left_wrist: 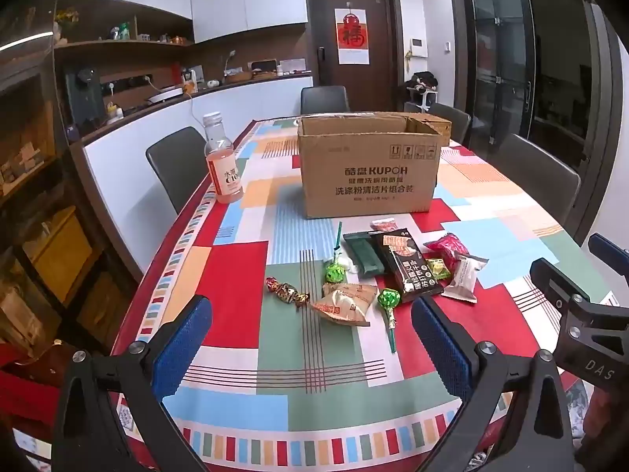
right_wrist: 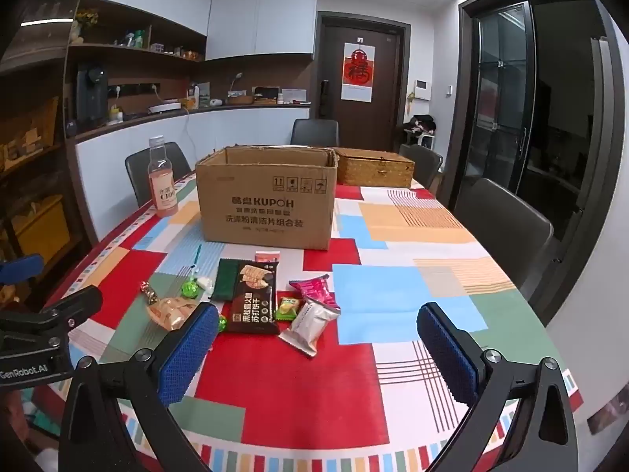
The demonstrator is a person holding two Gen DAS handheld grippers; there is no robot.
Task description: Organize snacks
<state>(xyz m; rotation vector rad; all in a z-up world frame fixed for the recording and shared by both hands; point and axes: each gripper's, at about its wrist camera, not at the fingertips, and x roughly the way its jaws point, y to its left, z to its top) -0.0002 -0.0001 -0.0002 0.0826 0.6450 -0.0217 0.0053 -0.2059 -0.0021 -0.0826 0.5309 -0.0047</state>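
**Snacks lie loose before the box**

Left gripper [left_wrist: 310,348] and right gripper [right_wrist: 317,348] both gape wide, holding nothing. The snack pile [left_wrist: 397,269] lies on the tablecloth [right_wrist: 283,393], the open cardboard box [left_wrist: 367,165] at its 12 o'clock, the bottle [left_wrist: 223,161] at 10.

Patchwork-cloth table [left_wrist: 243,275]: cardboard box [left_wrist: 369,173] at twelve o'clock, bottle [left_wrist: 222,161] at ten, snacks [left_wrist: 405,263] scattered centre.

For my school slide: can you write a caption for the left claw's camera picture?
Open left claw hovers over snacks scattered before a cardboard box on a colorful table.
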